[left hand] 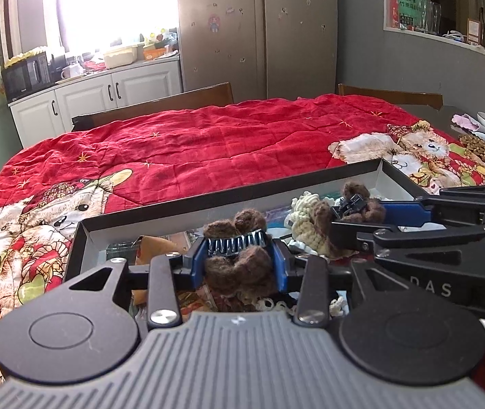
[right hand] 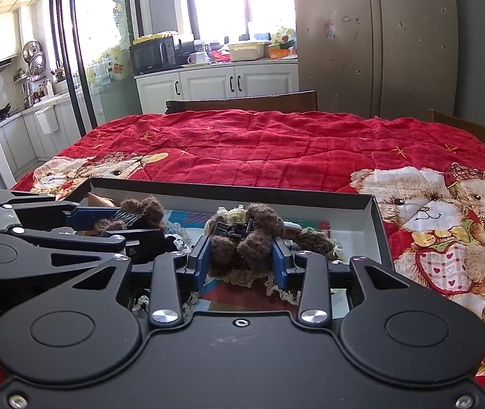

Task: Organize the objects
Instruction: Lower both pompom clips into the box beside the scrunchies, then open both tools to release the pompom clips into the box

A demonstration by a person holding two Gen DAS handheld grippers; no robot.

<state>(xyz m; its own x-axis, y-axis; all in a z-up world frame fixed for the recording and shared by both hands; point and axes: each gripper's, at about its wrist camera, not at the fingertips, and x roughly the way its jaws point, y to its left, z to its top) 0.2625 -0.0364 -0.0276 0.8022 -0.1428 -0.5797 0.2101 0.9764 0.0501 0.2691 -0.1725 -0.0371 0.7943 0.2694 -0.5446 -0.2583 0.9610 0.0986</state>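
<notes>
Over the shallow grey cardboard tray [left hand: 232,197] on the red teddy-bear quilt [left hand: 208,150], the left gripper [left hand: 240,255] is clenched on a brown fuzzy hair claw clip with black teeth [left hand: 239,259]. In the right wrist view, the right gripper [right hand: 240,254] grasps a second brown fuzzy clip [right hand: 242,238] above the same tray, among cream crochet pieces [right hand: 242,277].

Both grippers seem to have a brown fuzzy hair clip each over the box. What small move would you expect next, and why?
Probably lift both clips straight up out of the box. The left gripper is shut on a brown fuzzy clip, and the right gripper on another. Both sit low among the crocheted pieces, so sideways travel might snag them.
</notes>
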